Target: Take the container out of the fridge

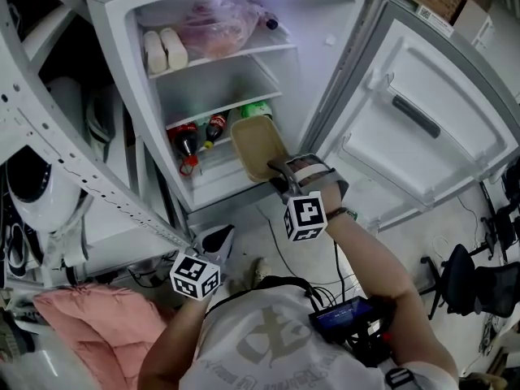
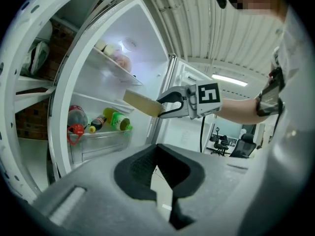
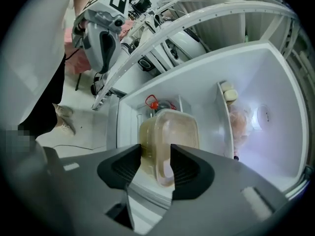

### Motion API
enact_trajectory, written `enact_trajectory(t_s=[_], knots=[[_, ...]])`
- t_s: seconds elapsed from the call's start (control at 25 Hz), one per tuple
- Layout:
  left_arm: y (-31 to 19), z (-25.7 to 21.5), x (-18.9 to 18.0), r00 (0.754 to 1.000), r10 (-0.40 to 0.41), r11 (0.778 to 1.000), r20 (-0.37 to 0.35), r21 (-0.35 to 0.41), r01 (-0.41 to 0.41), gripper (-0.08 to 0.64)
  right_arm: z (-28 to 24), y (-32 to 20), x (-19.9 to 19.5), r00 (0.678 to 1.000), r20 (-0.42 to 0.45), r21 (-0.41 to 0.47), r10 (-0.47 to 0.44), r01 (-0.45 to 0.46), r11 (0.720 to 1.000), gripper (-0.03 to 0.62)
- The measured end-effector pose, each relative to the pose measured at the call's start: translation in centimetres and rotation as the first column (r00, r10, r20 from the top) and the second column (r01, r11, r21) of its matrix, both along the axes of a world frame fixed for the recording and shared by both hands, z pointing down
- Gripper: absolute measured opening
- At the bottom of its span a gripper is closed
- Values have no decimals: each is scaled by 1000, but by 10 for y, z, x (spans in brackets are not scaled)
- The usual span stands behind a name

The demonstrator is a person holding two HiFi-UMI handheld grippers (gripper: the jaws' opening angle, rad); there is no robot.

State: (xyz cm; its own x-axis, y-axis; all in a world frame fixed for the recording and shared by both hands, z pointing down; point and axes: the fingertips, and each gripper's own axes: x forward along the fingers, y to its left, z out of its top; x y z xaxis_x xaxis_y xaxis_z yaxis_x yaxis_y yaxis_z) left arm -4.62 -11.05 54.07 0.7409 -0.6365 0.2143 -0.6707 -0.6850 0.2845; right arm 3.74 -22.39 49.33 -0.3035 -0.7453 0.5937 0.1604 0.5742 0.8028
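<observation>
Holding the container [image 1: 256, 146] by one end only, my right gripper [image 1: 279, 171] has its fingers clamped on it at the fridge [image 1: 325, 23] opening, near the bottles [image 1: 199, 132]. Expect sag or slip, or a knock against the door [image 1: 422, 128]. The left gripper [image 2: 156, 151] has its fingers closed on nothing. Only cabled floor [image 1: 268, 242] lies below.

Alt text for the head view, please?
The right gripper is clamped on the near edge of a tan rectangular plastic container, held at the open white fridge's lower shelf. Drink bottles lie behind it; the left gripper hangs low.
</observation>
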Motion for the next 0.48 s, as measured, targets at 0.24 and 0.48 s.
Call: enact_trajectory(t_s=[0.24,0.48], knots=[[7,4,0,1000,-30,1000,7,-6,30,0,5,30,1,997,4,28,-74,74,997,199],[19,0,-5,991,-132,991,22,0,132,0,3,52,-10,981,35,35,-189,187,982,199]])
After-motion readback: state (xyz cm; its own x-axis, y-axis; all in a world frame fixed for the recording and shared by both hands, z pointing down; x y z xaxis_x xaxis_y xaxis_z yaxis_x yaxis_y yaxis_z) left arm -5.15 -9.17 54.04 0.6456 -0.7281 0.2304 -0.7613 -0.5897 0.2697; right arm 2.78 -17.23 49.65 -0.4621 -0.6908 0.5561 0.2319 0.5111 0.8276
